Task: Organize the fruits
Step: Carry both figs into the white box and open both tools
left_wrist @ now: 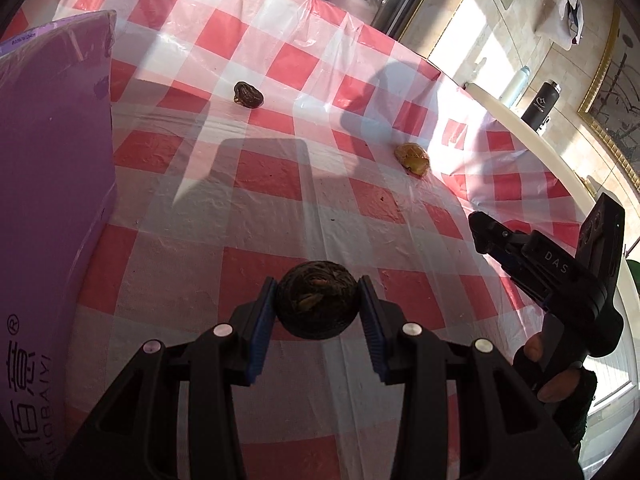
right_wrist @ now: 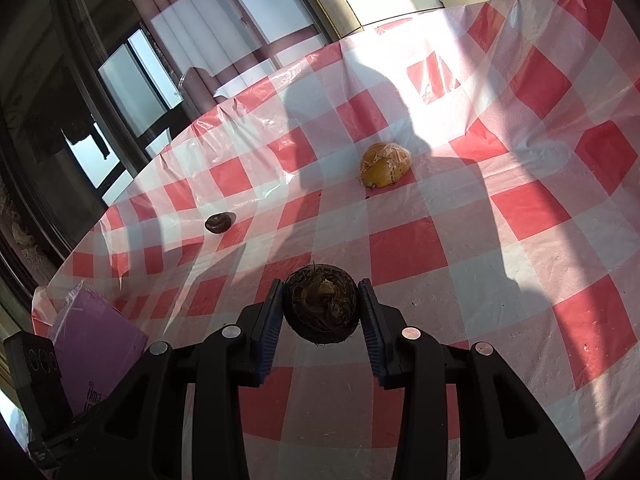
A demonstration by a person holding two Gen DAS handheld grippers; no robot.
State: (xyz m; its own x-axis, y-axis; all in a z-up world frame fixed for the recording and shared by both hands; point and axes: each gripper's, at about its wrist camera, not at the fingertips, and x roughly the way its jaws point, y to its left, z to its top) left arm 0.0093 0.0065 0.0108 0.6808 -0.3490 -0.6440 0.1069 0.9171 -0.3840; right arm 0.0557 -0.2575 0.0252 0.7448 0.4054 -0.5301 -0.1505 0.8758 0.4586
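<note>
My left gripper (left_wrist: pixel 318 300) is shut on a dark round fruit (left_wrist: pixel 317 300), held above the red-and-white checked tablecloth (left_wrist: pixel 260 220). My right gripper (right_wrist: pixel 321 306) is shut on another dark round fruit (right_wrist: pixel 321 306) with a brown fibrous top; this gripper also shows at the right edge of the left wrist view (left_wrist: pixel 486 234). A small dark fruit (left_wrist: pixel 248 95) lies on the cloth far ahead, also in the right wrist view (right_wrist: pixel 218 222). A yellow-orange fruit in clear wrap (left_wrist: pixel 412 158) lies to the right, also in the right wrist view (right_wrist: pixel 385 164).
A purple box (left_wrist: pixel 52 184) stands at the table's left side, also low left in the right wrist view (right_wrist: pixel 96 344). Two bottles (left_wrist: pixel 540 106) stand on a ledge beyond the table's right edge. Windows and curtains lie beyond the far edge.
</note>
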